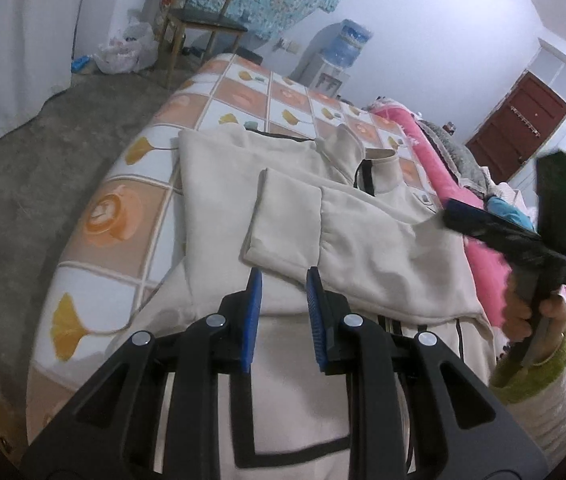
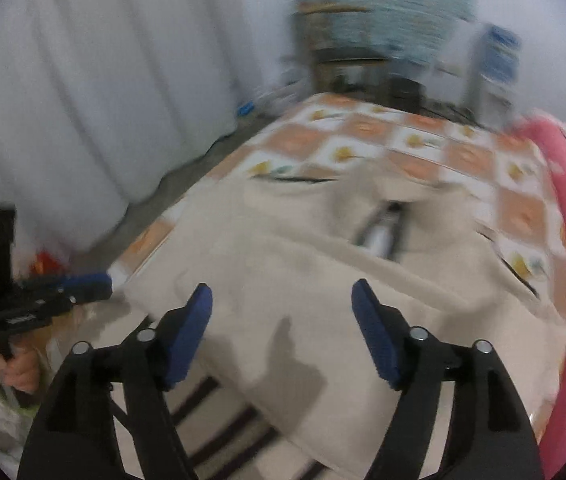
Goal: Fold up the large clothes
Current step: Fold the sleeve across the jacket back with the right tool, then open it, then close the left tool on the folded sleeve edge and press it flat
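Note:
A large cream sweatshirt (image 1: 363, 232) with dark trim lies spread on the bed, one sleeve (image 1: 283, 220) folded across its chest. It fills the middle of the blurred right wrist view (image 2: 283, 248). My left gripper (image 1: 283, 276) is open and empty, just above the garment's near part by the folded sleeve cuff. My right gripper (image 2: 283, 296) is open wide and empty above the garment's lower body. The right gripper also shows in the left wrist view (image 1: 459, 216), at the garment's right edge. The left gripper shows at the left of the right wrist view (image 2: 99, 280).
The bed has an orange and white patterned cover (image 1: 131, 200). A pink quilt (image 1: 443, 160) lies along its right side. A wooden chair (image 1: 203, 20), plastic bags (image 1: 123, 52) and a water dispenser (image 1: 339, 56) stand beyond the bed. A white curtain (image 2: 83, 100) hangs on the left.

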`<act>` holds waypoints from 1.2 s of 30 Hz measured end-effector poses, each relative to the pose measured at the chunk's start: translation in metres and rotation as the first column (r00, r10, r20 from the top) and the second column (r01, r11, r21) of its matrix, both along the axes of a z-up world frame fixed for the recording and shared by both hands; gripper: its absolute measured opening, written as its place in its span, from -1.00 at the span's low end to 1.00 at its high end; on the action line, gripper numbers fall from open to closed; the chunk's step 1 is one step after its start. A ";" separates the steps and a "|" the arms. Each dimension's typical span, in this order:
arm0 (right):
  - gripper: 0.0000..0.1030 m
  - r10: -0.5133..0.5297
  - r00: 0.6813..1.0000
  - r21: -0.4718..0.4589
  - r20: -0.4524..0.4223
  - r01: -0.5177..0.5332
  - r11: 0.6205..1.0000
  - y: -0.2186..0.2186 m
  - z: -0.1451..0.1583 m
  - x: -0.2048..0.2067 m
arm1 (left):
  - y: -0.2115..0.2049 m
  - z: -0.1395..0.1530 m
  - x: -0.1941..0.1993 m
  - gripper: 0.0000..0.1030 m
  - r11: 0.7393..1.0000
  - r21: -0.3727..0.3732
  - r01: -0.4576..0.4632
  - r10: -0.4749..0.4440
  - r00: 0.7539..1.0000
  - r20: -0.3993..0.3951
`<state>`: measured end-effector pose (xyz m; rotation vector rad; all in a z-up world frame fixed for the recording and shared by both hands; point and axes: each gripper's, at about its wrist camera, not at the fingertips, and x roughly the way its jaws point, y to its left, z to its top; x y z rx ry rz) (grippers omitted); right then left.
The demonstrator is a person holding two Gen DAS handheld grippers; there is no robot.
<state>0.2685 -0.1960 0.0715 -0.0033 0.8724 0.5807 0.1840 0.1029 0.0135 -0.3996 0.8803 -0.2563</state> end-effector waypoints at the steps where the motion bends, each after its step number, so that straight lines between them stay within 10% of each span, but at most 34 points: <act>1: 0.38 -0.055 0.998 0.020 -0.015 0.056 0.998 -0.024 0.000 0.004 | -0.002 -0.002 0.007 -0.54 1.000 0.003 -0.001 0.001 1.000 -0.006; 12: 0.38 -0.431 0.876 0.070 -0.217 0.454 0.888 -0.196 -0.061 0.032 | -0.037 -0.043 0.123 -0.29 0.986 0.162 0.039 -0.015 0.989 -0.145; 23: 0.38 -0.451 0.858 0.077 -0.246 0.481 0.873 -0.213 -0.099 0.048 | -0.071 -0.039 0.127 -0.87 0.944 0.314 0.101 -0.082 0.994 -0.072; 30: 0.32 -0.471 0.863 0.024 -0.182 0.482 0.876 -0.215 -0.093 0.045 | -0.037 0.026 0.091 -0.88 0.982 0.186 -0.025 0.002 0.992 0.127; 36: -0.10 -0.482 0.861 -0.033 -0.160 0.484 0.875 -0.211 -0.096 0.046 | -0.007 -0.033 0.097 -0.88 0.978 0.187 -0.091 0.102 0.994 -0.047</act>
